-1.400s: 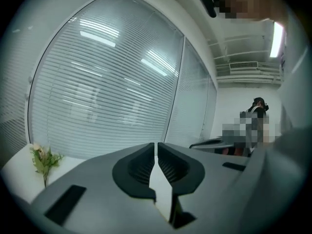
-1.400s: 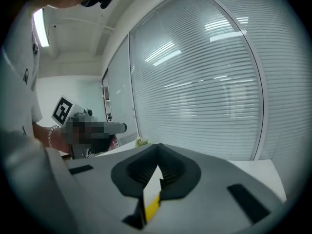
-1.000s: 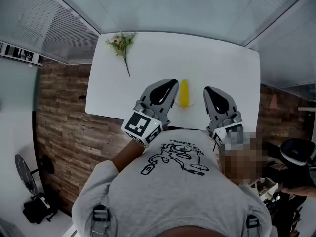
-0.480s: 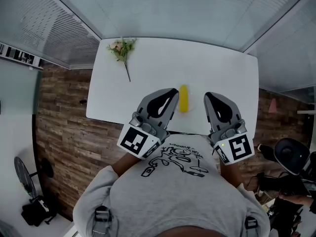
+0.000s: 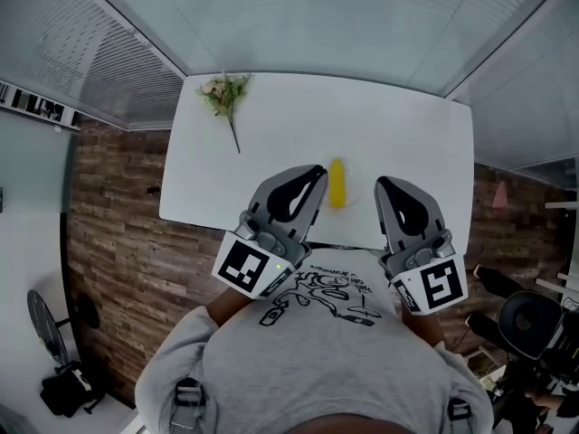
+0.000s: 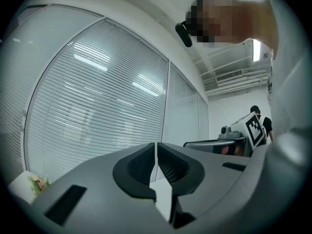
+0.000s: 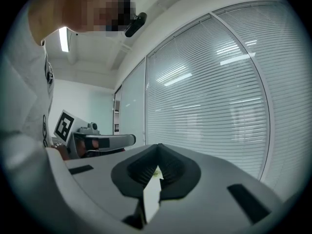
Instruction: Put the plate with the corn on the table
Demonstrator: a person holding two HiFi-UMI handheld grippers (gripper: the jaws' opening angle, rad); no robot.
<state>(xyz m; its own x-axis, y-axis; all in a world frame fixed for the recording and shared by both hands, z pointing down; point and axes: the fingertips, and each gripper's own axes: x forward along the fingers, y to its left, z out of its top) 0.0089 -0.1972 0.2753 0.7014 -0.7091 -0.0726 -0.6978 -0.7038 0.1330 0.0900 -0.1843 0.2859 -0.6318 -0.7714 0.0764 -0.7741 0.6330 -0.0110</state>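
Head view | yellow corn cob [image 5: 336, 181] sits on white table [image 5: 407, 125], between left gripper [image 5: 313, 175] and right gripper [image 5: 384, 186] | both pressed together, empty | plate indistinct | placement looks done, nothing left.

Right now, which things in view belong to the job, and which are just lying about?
Job: corn, its faint white plate, table, left gripper and right gripper, both jaws together, empty.
Lying about: flower sprig at the table's far left corner.
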